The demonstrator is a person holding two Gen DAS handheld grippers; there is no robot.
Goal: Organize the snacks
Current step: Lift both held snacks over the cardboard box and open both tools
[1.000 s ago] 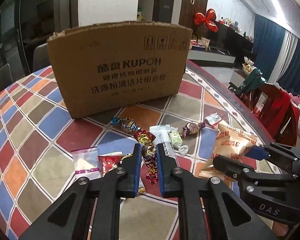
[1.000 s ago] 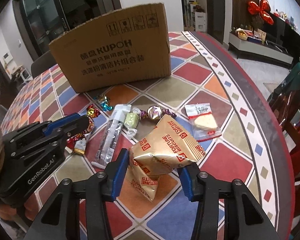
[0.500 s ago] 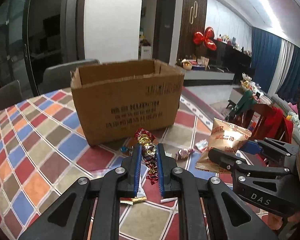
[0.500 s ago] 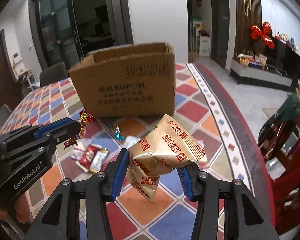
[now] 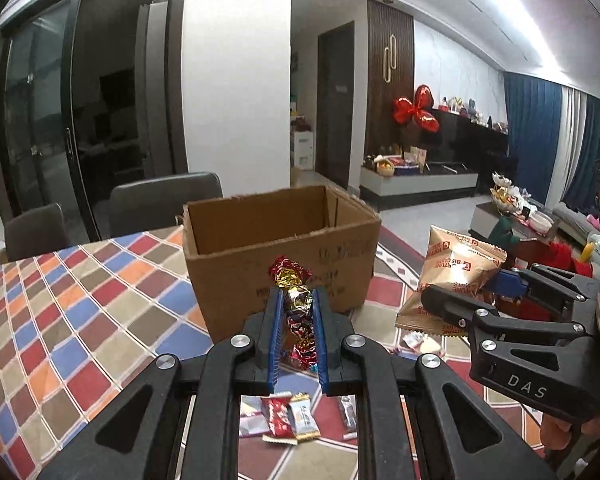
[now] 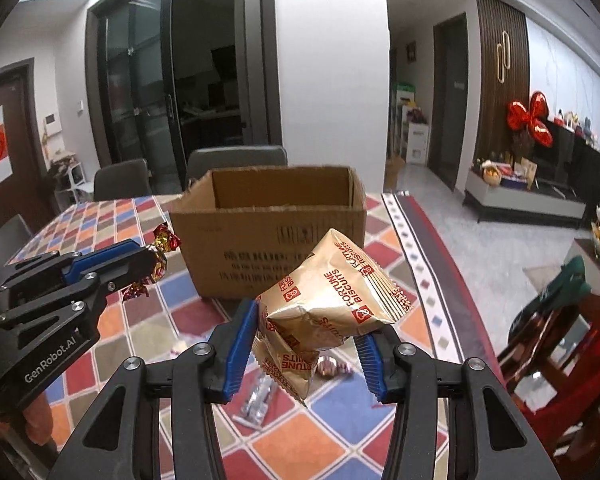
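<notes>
Left fingers [image 5: 274, 332] clamp foil candy [image 5: 296, 312]; right gripper [image 6: 308, 344] pinches crumpled gold biscuit packets [image 6: 332, 300], both before box [image 6: 268, 236].

The gold packet [image 6: 332, 300] reads "FORTUNE BISCUITS" in red. The left tongs [image 6: 156, 264] carry "GenRobot.AI" on the body; the right tongs [image 5: 460, 296] carry "DAS". Print on the cardboard box [image 6: 268, 240] is blurred, perhaps Chinese characters.
</notes>
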